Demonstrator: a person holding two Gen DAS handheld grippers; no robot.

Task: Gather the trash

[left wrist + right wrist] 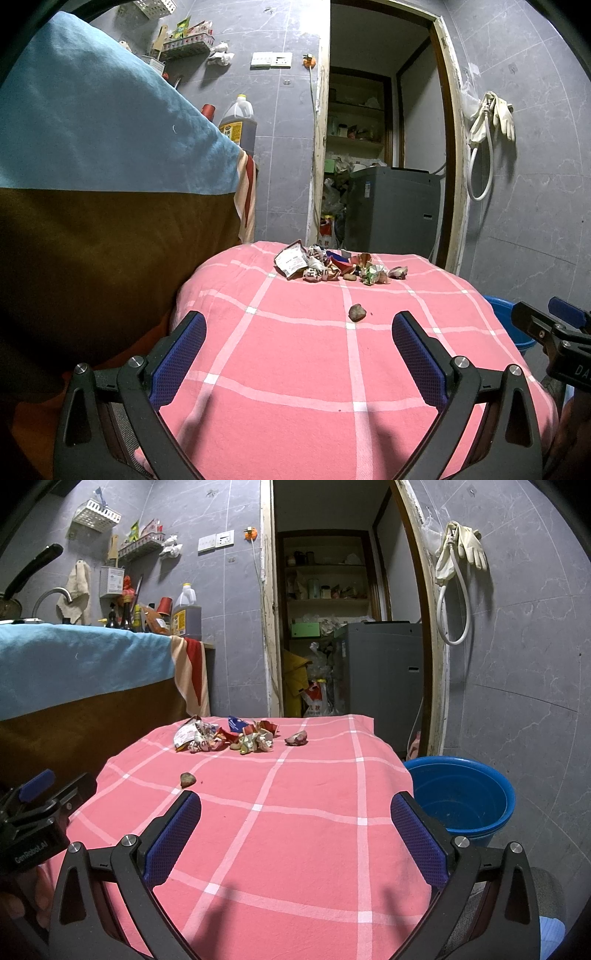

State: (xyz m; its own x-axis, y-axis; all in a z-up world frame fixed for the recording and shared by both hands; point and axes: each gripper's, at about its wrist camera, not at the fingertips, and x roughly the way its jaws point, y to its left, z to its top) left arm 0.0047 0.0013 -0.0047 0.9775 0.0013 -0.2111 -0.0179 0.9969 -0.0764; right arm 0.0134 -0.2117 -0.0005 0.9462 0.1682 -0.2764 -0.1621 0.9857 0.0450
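Observation:
A heap of crumpled wrappers and scraps [332, 264] [229, 736] lies at the far edge of the pink checked cloth [295, 369] [295, 830]. One pinkish scrap [296, 737] sits a little right of the heap. A small brown lump [357, 312] [187, 779] rests alone, nearer to me. My left gripper [299, 332] is open and empty above the cloth, short of the lump. My right gripper [295, 812] is also open and empty, with the lump just past its left finger. A blue bucket [461, 797] [506, 317] stands on the floor off the cloth's right edge.
A counter draped in blue and brown cloth [74, 664] stands to the left, with bottles and a faucet on it. Beyond the table is an open doorway with a grey appliance [380, 664] and bags. Gloves and a hose [458, 554] hang on the right wall.

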